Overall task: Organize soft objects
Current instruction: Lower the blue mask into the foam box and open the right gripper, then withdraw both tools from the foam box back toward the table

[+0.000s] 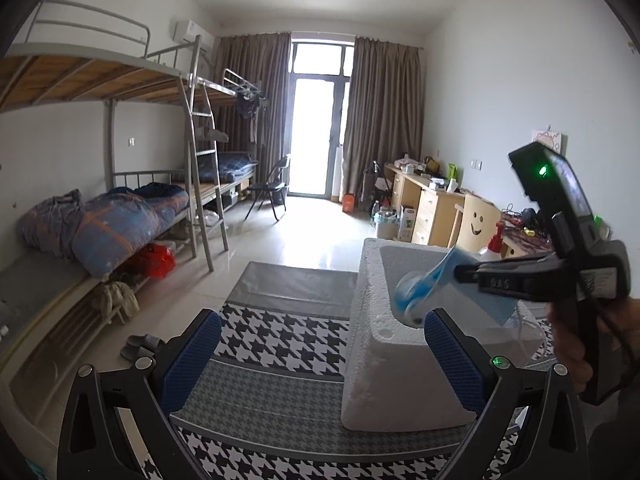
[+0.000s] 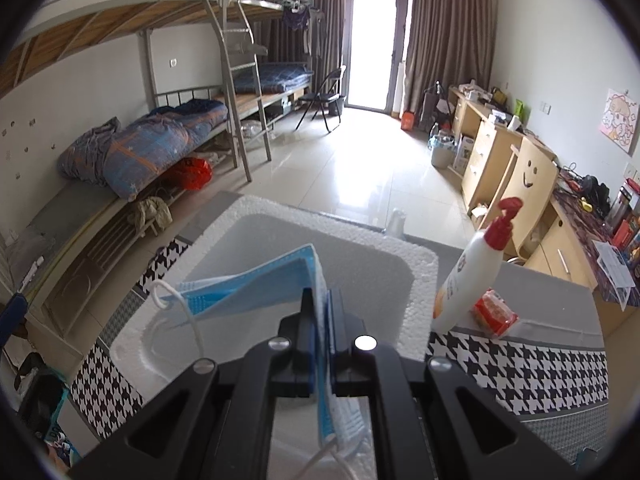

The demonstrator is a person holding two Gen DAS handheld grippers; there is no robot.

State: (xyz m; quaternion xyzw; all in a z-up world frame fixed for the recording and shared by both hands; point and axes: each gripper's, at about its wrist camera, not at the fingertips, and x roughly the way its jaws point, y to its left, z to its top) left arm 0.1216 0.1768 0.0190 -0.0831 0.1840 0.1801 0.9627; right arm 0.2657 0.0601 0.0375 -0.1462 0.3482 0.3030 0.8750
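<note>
Right tool [image 2: 320, 300]: fingers closed tight on a folded blue face mask [image 2: 256, 284], held above the open cavity of the white foam box [image 2: 416, 264]. The mask's long axis runs leftward from the grip, its ear loop [image 2: 176, 300] dangling at the far end. Left tool [image 1: 324, 344]: fingers spread wide, holding nothing, straddling the foam box's near corner above the houndstooth-covered table [image 1: 280, 340].

A table covered by a houndstooth cloth [image 2: 516, 364] is seen. On it are set a white foam box [image 2: 280, 216], a red-capped pump bottle [image 2: 472, 276] and a red packet [image 2: 494, 312].
</note>
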